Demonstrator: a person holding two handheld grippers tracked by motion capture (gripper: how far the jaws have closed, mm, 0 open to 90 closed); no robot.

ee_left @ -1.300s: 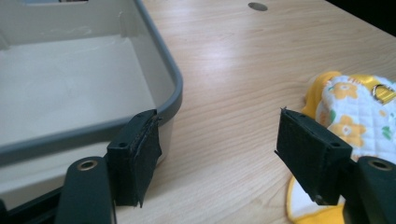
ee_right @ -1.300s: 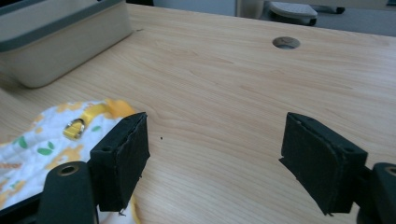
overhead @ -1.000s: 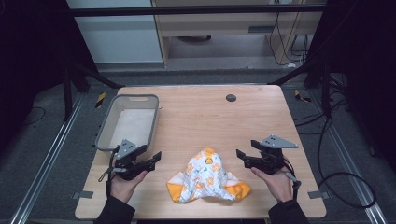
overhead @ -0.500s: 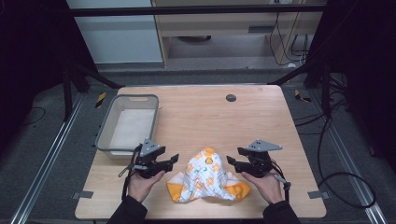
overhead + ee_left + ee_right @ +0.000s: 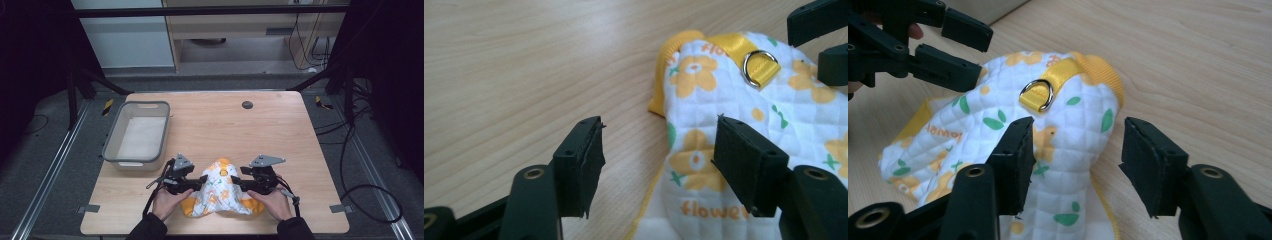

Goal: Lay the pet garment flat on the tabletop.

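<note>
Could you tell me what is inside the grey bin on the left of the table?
The grey bin holds nothing that shows: its pale floor looks bare. The strip of floor just behind its near wall is hidden from the high view.

left hand-held gripper (image 5: 199, 182) | right hand-held gripper (image 5: 239, 181) | both closed in on garment (image 5: 218, 192)

Quilted white flower-print garment (image 5: 220, 194), yellow trim, crumpled, table's (image 5: 280, 130) near edge

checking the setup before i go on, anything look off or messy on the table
Only the quilted flower-print garment: it lies crumpled in a heap near the table's front edge, not flat. The grey bin sits straight, and both grippers are open beside the cloth. No spills or damage.
</note>
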